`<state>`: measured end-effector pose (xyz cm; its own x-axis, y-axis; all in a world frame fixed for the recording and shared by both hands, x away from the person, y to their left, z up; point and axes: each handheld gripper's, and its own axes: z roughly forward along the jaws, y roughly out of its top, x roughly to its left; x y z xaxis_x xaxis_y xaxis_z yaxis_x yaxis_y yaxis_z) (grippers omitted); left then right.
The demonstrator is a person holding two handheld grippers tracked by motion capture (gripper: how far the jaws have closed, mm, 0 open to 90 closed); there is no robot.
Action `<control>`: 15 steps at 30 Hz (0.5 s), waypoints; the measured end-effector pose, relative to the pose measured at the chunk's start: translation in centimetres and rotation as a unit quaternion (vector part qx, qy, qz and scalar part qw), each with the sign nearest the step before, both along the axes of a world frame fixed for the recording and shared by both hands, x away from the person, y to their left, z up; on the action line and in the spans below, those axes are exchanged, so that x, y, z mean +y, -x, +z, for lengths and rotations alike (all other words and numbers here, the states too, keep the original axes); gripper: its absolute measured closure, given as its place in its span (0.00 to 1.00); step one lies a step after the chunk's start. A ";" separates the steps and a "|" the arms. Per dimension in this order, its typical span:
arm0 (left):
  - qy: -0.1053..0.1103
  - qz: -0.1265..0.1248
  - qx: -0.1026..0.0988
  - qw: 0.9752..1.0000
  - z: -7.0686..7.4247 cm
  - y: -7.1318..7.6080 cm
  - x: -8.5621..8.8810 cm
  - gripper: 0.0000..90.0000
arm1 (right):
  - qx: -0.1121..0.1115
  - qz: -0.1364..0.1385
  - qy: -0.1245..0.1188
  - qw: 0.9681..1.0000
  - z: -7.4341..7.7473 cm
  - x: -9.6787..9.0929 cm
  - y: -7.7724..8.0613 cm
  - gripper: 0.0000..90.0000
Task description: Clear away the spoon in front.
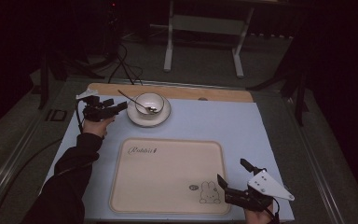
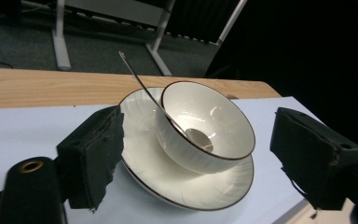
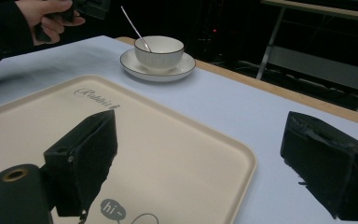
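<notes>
Upper left of the high view, the left hand-held gripper (image 1: 121,106) gapes empty beside a saucer (image 1: 164,116) carrying a bowl (image 1: 149,103) with a spoon (image 1: 133,100), while the right hand-held gripper (image 1: 231,172), equally wide and empty, hovers lower right over the cream tray (image 1: 168,177) on the table (image 1: 242,126)

A white bowl (image 1: 149,103) with a thin dark rim sits upright on a white plate (image 1: 164,116) at the far side of the table. A shiny spoon (image 1: 136,102) rests inside the bowl, and its long handle leans out over the rim. A big cream tray (image 1: 168,175) with a bunny picture lies flat, closer in.
</notes>
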<state>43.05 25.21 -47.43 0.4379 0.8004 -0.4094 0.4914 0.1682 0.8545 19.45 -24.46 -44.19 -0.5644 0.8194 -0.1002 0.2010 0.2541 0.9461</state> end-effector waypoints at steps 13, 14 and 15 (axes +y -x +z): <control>0.010 0.064 0.019 0.998 -0.4 -2.2 -0.2 0.43 | 0.006 0.006 -0.002 1.000 -0.1 0.0 -0.1 0.12; 0.009 0.066 0.021 0.998 -0.5 -2.3 -0.3 0.47 | 0.006 0.006 -0.002 1.000 -0.1 0.0 -0.1 0.12; 0.007 0.069 0.022 0.997 -0.6 -2.7 -0.4 0.48 | 0.006 0.005 -0.002 1.000 -0.1 0.0 -0.1 0.12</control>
<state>45.70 24.81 -48.04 0.3056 0.8454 -0.4380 0.5001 0.2489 0.8294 19.59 -24.50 -44.30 -0.5739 0.8140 -0.0894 0.2103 0.2521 0.9446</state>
